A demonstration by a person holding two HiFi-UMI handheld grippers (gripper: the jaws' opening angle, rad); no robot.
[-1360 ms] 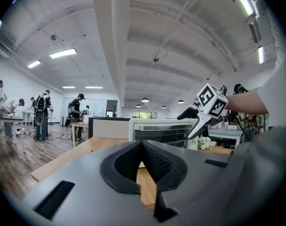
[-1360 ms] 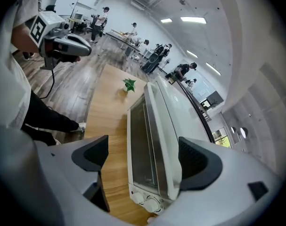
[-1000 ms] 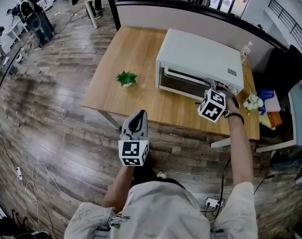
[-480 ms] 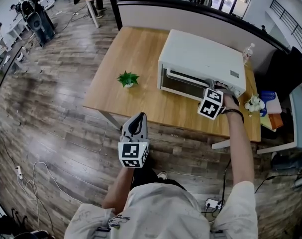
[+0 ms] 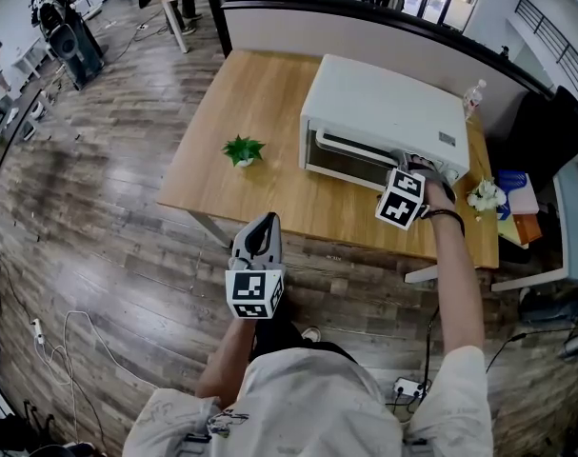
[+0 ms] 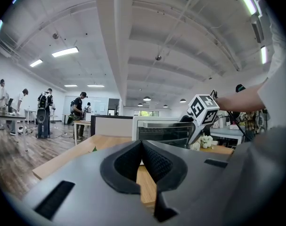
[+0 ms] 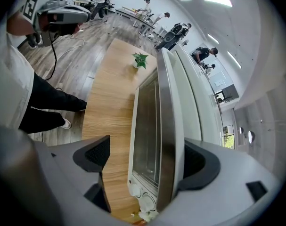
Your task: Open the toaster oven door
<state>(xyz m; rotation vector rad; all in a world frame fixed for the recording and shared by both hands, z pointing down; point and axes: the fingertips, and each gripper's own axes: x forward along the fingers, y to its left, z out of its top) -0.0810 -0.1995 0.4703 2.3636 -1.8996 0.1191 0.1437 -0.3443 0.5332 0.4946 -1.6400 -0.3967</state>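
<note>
An open office with a wood-plank floor (image 5: 108, 208) surrounds a light wooden counter (image 5: 260, 93) set against a low partition. The white toaster oven (image 5: 384, 103) stands toward the counter's right rear. Its glass door (image 5: 350, 160) faces the person, and a small green plant (image 5: 242, 149) sits well apart to its left.

The right hand-held gripper (image 5: 414, 165) is up against the oven's front, near the right end of the door. In the right gripper view its jaws are spread wide (image 7: 145, 157). The long steel handle (image 7: 167, 117) along the door's top edge lies between them. One pad is over the glass side and the other is close beside the oven's top. Neither pad is pressed onto the bar. The door (image 7: 146, 126) looks closed or nearly so, and I cannot make out any gap.

The left hand-held gripper (image 5: 267, 219) is held in front of the person's body, over the floor and short of the counter's near edge. In the left gripper view its jaws meet (image 6: 143, 147) with nothing between them. Beyond them that view shows the toaster oven (image 6: 161, 131).
</note>
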